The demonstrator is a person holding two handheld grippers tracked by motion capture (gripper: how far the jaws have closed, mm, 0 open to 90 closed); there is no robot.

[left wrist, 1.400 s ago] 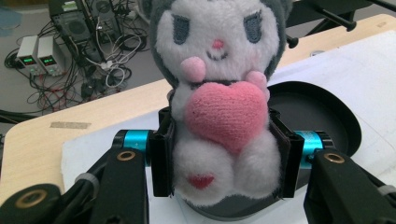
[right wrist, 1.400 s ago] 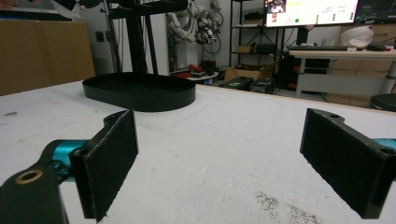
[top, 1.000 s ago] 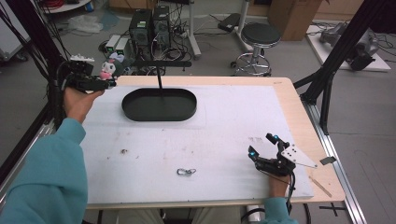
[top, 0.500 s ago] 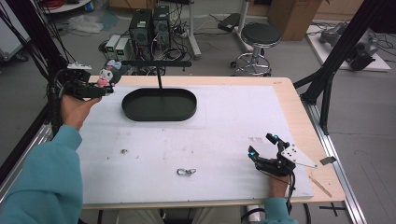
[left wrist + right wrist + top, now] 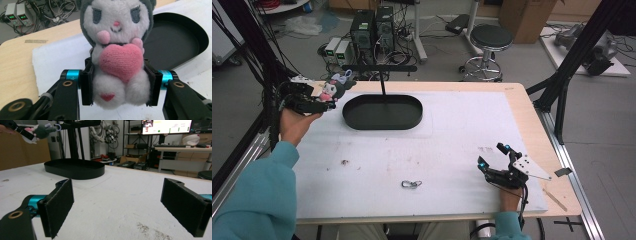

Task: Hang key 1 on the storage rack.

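Note:
A small plush toy point(image 5: 117, 52) with grey ears, a white face and a pink heart sits between the pads of my left gripper point(image 5: 117, 85), which is shut on its body. In the high view the left gripper point(image 5: 328, 96) holds the plush toy point(image 5: 336, 87) in the air at the table's far left, just left of the black oval tray point(image 5: 382, 112). My right gripper point(image 5: 493, 156) rests near the front right of the white mat, open, with nothing between its pads point(image 5: 60, 205). From the right gripper view the plush toy point(image 5: 43, 130) hangs high at the left.
A black stand with a crossbar point(image 5: 379, 68) rises from the tray's far side. A small metal carabiner point(image 5: 411, 184) lies on the white mat point(image 5: 452, 135) near the front. The wooden table edge point(image 5: 537, 130) runs along the right.
My left gripper has carried the plush toy to the right and slightly down, closer to the tray. The right gripper has stayed in place.

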